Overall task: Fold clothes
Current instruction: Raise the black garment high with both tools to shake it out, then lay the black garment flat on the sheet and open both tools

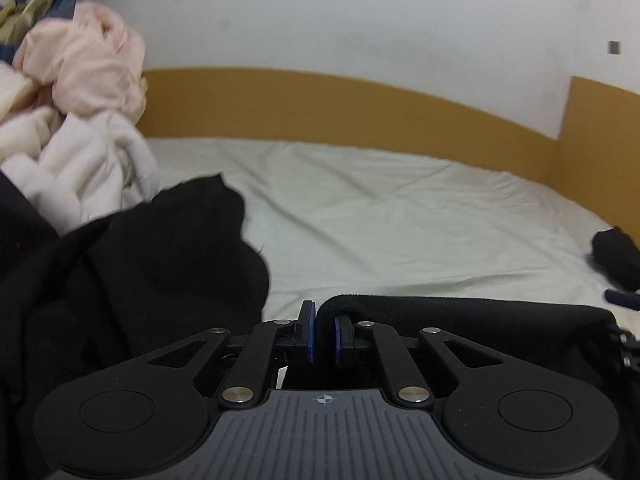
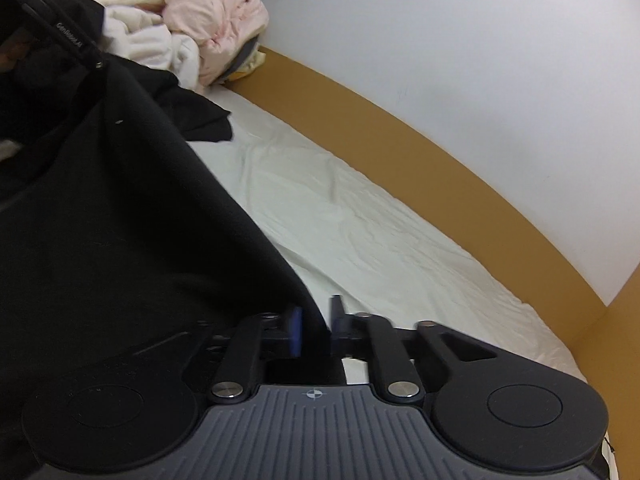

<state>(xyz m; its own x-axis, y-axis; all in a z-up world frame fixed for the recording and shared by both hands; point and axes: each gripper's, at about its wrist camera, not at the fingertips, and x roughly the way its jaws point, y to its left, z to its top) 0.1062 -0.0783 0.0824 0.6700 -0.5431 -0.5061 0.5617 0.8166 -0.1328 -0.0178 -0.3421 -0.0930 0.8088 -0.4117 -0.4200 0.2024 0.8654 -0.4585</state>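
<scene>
A black garment (image 1: 132, 264) lies bunched on the white bed sheet (image 1: 380, 208) at the left. One edge of it (image 1: 460, 312) stretches to the right across my left gripper (image 1: 323, 330), which is shut on that edge. In the right wrist view the same black garment (image 2: 120, 216) hangs taut to the left, and my right gripper (image 2: 316, 330) is shut on its edge. The left gripper's body (image 2: 52, 24) shows at the upper left there, above the cloth.
A pile of pink (image 1: 88, 68) and white clothes (image 1: 92, 168) sits at the back left of the bed, also in the right wrist view (image 2: 208, 12). A wooden bed frame (image 1: 360, 108) runs along the white wall. A dark item (image 1: 618, 256) lies at the right.
</scene>
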